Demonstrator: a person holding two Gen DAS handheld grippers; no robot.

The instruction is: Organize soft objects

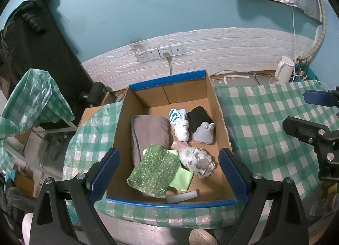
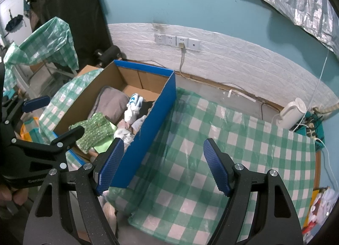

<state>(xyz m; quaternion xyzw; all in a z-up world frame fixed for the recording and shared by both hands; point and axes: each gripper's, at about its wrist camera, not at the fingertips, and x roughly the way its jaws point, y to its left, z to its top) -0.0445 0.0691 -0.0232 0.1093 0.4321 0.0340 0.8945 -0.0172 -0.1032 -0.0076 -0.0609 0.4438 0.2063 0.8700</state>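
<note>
Soft goods lie gathered in a blue-edged cardboard box (image 1: 208, 100) on a table (image 1: 264, 122) spread with green check plastic. Inside the box, a grey cushion (image 1: 149, 132) lies along the left wall; at the far right sit a striped white sock bundle (image 1: 180, 124), a black roll (image 1: 199, 117) and a grey sock (image 1: 203, 133); near the front wall lie a green sequinned pouch (image 1: 155, 170), pale green cloth (image 1: 182, 178) and a patterned grey-white bundle (image 1: 198, 160). The left tool (image 1: 169, 172) hovers over the box's front edge, fingers spread wide and empty. The right tool (image 2: 163, 166), also spread and empty, hangs to the right of the box over bare tablecloth. Sorting appears largely done, with nothing soft visible outside the box. Any next move would likely call for tidying the front pile, lowering the left tool onto the pouch.
</note>
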